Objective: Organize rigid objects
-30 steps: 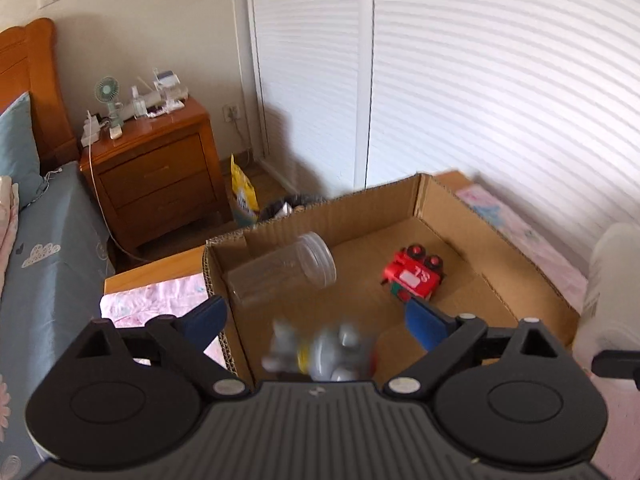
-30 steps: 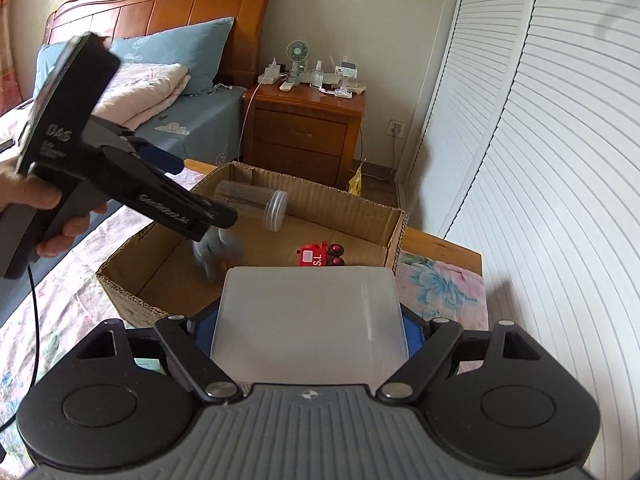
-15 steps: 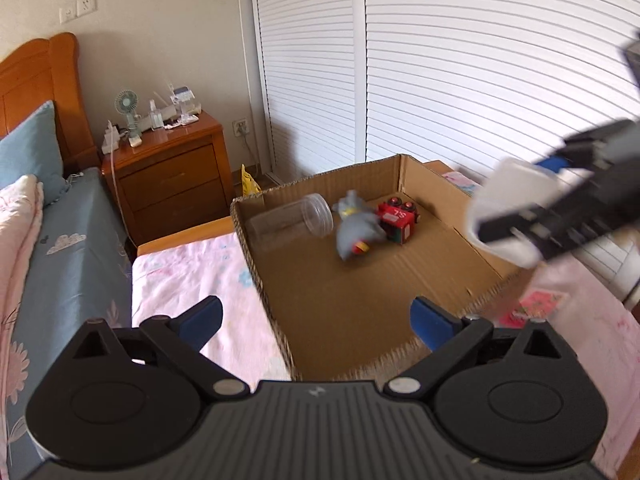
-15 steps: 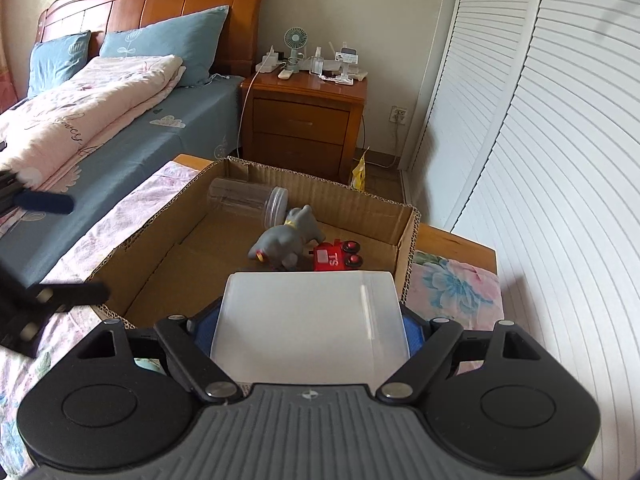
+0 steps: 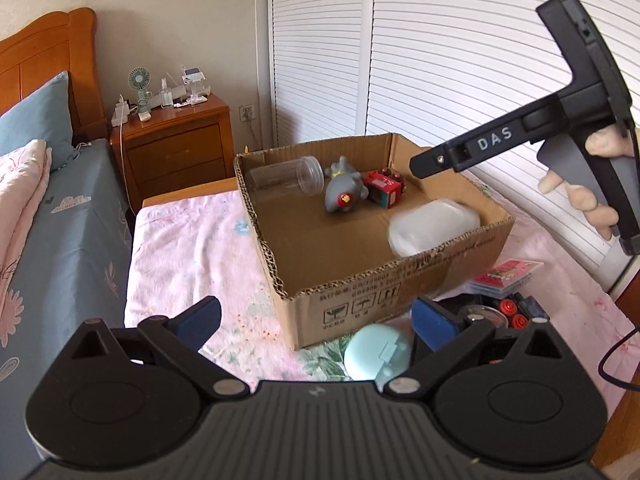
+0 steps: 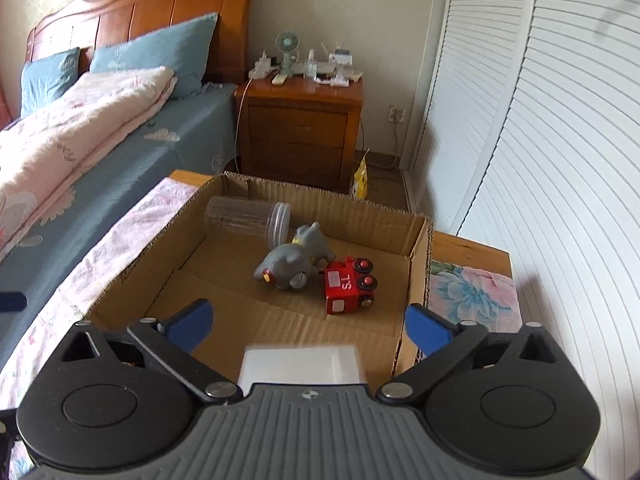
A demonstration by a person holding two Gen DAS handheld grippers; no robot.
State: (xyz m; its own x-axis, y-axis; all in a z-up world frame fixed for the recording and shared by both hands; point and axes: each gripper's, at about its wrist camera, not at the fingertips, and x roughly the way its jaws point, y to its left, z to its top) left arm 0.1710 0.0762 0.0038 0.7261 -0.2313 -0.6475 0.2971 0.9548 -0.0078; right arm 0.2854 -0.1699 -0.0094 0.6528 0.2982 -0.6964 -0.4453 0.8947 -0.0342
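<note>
An open cardboard box (image 5: 384, 292) (image 6: 416, 248) stands on the bed. Inside lie a clear plastic jar (image 5: 288, 174) (image 6: 248, 218), a grey toy animal (image 5: 344, 196) (image 6: 290, 262), a red toy truck (image 5: 384, 188) (image 6: 348, 284) and a white translucent container (image 5: 432, 226) (image 6: 300, 364). My left gripper (image 5: 316, 320) is open and empty, in front of the box's near wall. My right gripper (image 6: 308, 326) is open above the white container, which lies in the box's near right corner. The right gripper's body shows in the left wrist view (image 5: 560, 128), held by a hand.
A mint round case (image 5: 376, 354), a pink-red card pack (image 5: 504, 276) and dark small toys (image 5: 504, 312) lie on the floral sheet in front of the box. A wooden nightstand (image 6: 300, 128) with a fan stands behind. White slatted closet doors (image 5: 440, 60) are at right.
My right gripper opened and let the white container drop into the box. My left gripper pulled back from the box toward the near side, open throughout. The grey toy settled beside the truck.
</note>
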